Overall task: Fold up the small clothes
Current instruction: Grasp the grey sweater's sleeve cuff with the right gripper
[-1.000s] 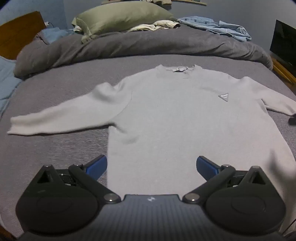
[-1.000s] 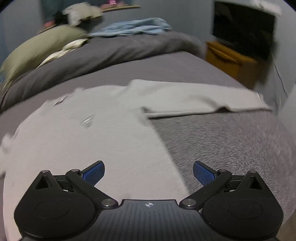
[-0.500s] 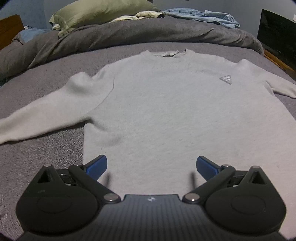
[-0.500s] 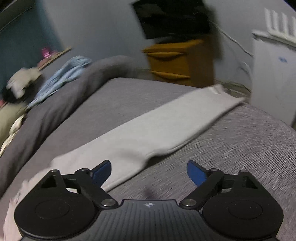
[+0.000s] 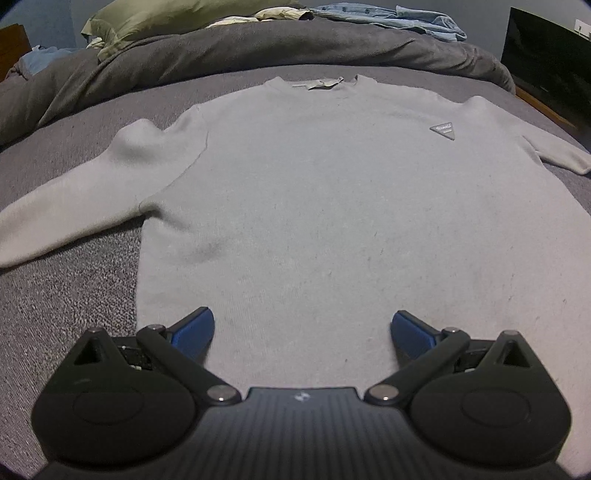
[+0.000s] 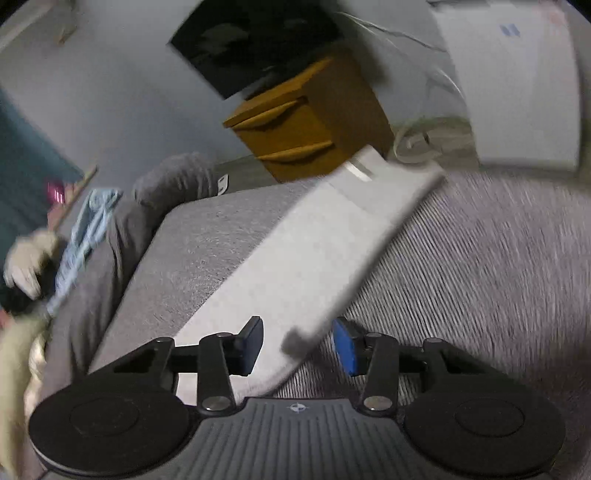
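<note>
A light grey sweater (image 5: 314, 206) lies flat, front up, on the grey bed (image 5: 66, 295), sleeves spread out to both sides. My left gripper (image 5: 303, 332) is open and empty, low over the sweater's hem near its left corner. In the right wrist view the sweater's right sleeve (image 6: 314, 240) runs away from me toward the bed's edge. My right gripper (image 6: 297, 343) is partly closed, its blue pads either side of the sleeve's near edge, with a gap still showing. The view is blurred.
A rumpled dark grey duvet (image 5: 240, 48), a green pillow (image 5: 166, 14) and blue clothes (image 5: 388, 18) lie at the head of the bed. A wooden nightstand (image 6: 306, 122), a black screen (image 6: 258, 40) and a white appliance (image 6: 517, 81) stand beside the bed.
My left gripper moved closer and lower over the sweater's hem. My right gripper swung right from the sweater body to the right sleeve and its jaws narrowed around the sleeve.
</note>
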The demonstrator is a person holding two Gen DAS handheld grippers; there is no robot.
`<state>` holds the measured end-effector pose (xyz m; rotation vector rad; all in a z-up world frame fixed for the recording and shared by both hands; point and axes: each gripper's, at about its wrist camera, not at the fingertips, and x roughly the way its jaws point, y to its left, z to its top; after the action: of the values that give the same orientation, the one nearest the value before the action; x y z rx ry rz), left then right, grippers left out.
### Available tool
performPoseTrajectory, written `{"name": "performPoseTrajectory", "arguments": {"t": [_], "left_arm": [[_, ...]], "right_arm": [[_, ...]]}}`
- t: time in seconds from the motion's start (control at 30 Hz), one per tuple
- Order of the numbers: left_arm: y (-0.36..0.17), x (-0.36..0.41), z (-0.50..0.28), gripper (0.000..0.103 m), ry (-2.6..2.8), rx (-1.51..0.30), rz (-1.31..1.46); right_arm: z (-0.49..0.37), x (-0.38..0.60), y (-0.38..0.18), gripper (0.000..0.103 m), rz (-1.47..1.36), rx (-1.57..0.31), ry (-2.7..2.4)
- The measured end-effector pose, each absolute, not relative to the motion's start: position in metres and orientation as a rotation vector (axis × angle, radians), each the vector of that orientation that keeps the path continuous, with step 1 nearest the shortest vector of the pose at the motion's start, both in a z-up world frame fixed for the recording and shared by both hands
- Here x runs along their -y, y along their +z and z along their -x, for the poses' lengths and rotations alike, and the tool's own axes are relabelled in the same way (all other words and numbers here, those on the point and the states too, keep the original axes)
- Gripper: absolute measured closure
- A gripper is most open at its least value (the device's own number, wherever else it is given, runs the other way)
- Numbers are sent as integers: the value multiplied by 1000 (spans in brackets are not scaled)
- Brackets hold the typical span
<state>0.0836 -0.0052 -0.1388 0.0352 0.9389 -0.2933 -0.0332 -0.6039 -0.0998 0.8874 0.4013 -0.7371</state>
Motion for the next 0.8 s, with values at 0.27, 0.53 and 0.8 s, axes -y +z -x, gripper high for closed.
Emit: {"name": "performPoseTrajectory", "arguments": {"t": [0.27,0.53,0.8], "left_arm": [[-149,5,-83,0,-282,-912,-49],[-158,1,-83,0,-291,-928,-61],[-153,-4,-79,0,-287,-932,-109]], "right_arm": [[25,623,-128,61,-923,-370,-678],[3,627,-94,93,-708,-328,-663],[-50,522,-20,95,-230,-272,-526]]}}
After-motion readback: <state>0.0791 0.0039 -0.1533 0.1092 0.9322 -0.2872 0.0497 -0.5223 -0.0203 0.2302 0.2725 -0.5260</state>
